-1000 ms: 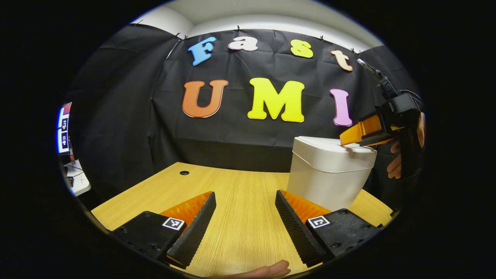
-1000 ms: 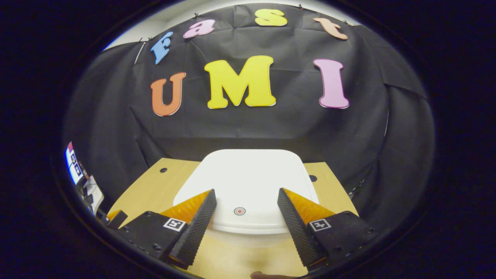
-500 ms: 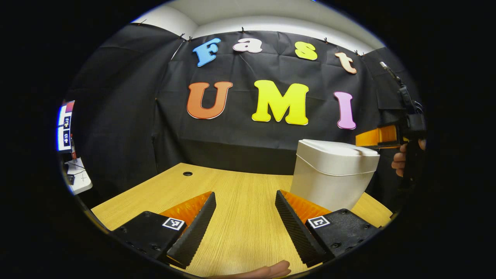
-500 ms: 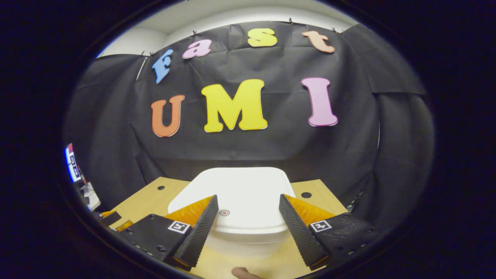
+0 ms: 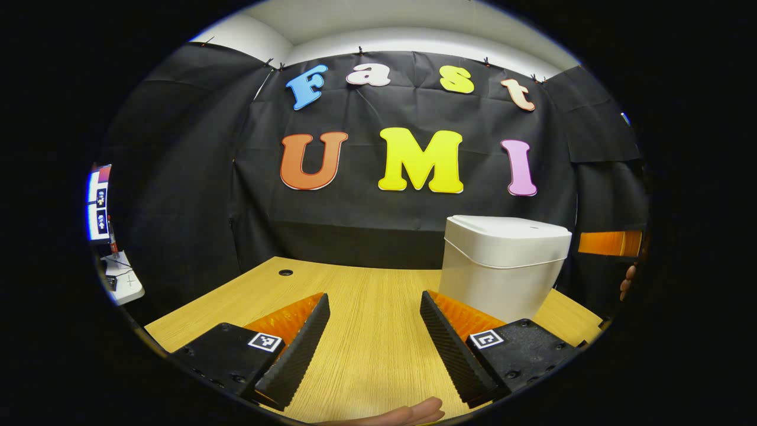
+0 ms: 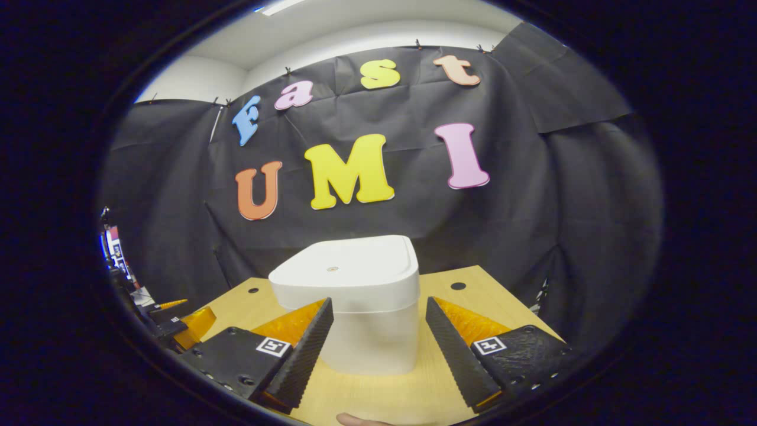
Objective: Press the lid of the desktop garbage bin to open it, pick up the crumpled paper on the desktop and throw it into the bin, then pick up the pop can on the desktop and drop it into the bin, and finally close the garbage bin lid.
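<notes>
Wood-grain table [image 5: 366, 307] carrying a white garbage bin [image 5: 500, 278], lid [image 6: 346, 263] down.

Largest is the table, its near edge cut off at the bottom of both views; round cable holes sit near its far edge. The bin stands upright toward the table's right side in the left gripper view, and just beyond the fingers in the right gripper view. Left tongs [image 5: 374, 337] are spread wide over bare table, holding nothing. Right tongs [image 6: 378, 343] are likewise spread and empty, apart from the bin. At the left gripper view's right edge, a strip of the other tongs and some fingertips [image 5: 626, 283] are cut off. A monitor [image 5: 97, 201] is too small to make out.
</notes>
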The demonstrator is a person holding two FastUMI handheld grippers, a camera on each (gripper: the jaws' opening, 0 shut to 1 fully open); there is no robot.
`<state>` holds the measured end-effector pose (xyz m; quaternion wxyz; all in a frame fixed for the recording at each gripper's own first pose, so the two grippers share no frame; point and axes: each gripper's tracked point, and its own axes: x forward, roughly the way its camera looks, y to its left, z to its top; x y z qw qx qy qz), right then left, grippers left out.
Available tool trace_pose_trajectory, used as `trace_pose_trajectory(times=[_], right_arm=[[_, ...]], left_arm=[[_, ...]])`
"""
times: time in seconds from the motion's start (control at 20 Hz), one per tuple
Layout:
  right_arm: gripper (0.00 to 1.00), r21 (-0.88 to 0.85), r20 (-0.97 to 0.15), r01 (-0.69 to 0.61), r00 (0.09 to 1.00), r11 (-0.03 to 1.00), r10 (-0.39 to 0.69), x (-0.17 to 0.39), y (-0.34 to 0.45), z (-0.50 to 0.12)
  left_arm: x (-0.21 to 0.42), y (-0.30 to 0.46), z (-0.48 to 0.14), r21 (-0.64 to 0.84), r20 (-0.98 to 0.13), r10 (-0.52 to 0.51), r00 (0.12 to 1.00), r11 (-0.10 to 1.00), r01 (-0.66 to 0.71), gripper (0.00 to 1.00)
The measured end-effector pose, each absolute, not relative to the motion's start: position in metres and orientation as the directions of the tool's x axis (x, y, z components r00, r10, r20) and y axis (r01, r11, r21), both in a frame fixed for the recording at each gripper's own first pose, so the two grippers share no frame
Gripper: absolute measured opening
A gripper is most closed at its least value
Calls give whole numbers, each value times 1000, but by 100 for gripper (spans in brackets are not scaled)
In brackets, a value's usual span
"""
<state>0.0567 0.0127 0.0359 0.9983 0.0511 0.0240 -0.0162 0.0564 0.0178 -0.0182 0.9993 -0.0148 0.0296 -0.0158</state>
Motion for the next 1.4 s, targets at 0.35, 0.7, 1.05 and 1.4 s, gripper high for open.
trace_pose_trajectory(times=[0.35, 0.7, 1.05, 1.4], right_arm=[[92, 95, -35, 108, 994, 990, -105, 22, -40, 12], [95, -4, 44, 158, 987, 987, -158, -12, -57, 22], [93, -26, 70, 130, 989, 991, -128, -25, -37, 23], [96, -89, 73, 103, 993, 991, -96, -28, -17, 18]], left_arm=[[44, 3, -7, -11, -21, -55, 998, 998, 55, 99], [35, -14, 0, 10, 4, -91, 996, 996, 91, 99], [20, -20, 16, 46, 61, -108, 992, 993, 105, 99], [18, -17, 16, 40, 62, -100, 993, 994, 98, 99]])
